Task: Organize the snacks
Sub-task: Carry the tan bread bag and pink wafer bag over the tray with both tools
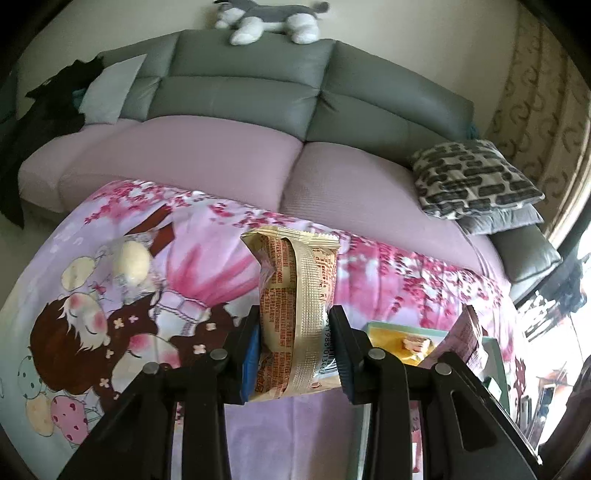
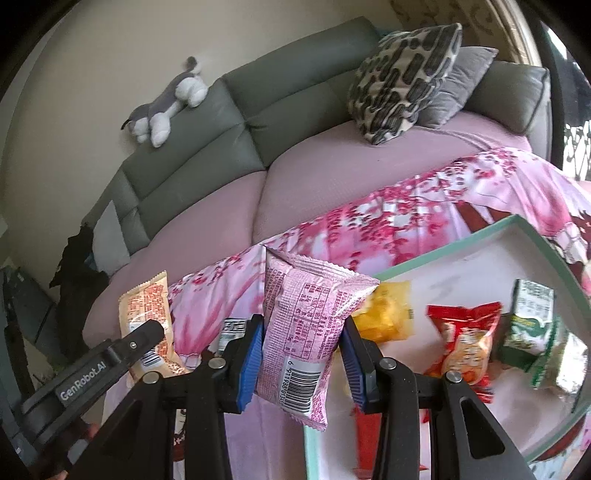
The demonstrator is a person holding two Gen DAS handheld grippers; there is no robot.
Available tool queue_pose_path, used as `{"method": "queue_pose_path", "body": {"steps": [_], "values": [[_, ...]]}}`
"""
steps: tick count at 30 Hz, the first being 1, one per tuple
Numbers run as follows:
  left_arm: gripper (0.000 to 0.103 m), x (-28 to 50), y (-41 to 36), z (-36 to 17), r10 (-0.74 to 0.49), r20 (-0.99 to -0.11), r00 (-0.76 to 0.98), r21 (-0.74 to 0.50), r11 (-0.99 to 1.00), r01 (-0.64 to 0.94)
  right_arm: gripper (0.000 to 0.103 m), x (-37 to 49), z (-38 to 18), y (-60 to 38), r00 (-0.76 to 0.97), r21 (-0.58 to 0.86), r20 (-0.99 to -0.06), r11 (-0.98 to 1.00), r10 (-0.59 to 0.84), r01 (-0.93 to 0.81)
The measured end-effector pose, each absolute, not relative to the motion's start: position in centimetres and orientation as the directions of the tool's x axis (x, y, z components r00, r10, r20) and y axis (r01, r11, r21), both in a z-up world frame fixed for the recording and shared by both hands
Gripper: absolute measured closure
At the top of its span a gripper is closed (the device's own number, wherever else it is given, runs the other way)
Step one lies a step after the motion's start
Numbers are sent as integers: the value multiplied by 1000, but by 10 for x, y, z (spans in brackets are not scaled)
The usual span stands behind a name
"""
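My left gripper (image 1: 293, 325) is shut on a beige and orange snack packet (image 1: 295, 295), held upright above the pink cartoon cloth (image 1: 110, 332); it also shows in the right wrist view (image 2: 149, 321) at the left. My right gripper (image 2: 301, 343) is shut on a pink snack packet (image 2: 306, 325), held over the left edge of the teal-rimmed white box (image 2: 480, 236). The box holds a yellow packet (image 2: 384, 314), a red packet (image 2: 465, 343) and green packets (image 2: 532, 321). A clear-wrapped pale snack (image 1: 131, 264) lies on the cloth at the left.
A grey sofa (image 1: 240, 88) with pink seat covers stands behind the cloth. Patterned cushions (image 1: 472, 177) lie at its right end, a plush husky (image 1: 266, 18) on its back, dark clothes (image 1: 55, 110) at its left. The box rim also shows in the left wrist view (image 1: 495, 354).
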State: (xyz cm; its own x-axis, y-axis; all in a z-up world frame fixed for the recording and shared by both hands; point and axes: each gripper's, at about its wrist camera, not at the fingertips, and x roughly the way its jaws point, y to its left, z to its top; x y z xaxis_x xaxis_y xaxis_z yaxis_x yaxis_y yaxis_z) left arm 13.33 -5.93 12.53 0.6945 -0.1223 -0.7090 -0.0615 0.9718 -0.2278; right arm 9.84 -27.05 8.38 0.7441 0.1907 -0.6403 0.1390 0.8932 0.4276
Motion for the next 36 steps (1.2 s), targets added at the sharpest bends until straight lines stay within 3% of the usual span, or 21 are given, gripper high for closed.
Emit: {"method": "queue_pose_path", "body": {"steps": [36], "values": [[66,124,-184,110,-287,-735,614,-172,955,240,60,66,67,-373,705,386,-709,829,-14,405]]}}
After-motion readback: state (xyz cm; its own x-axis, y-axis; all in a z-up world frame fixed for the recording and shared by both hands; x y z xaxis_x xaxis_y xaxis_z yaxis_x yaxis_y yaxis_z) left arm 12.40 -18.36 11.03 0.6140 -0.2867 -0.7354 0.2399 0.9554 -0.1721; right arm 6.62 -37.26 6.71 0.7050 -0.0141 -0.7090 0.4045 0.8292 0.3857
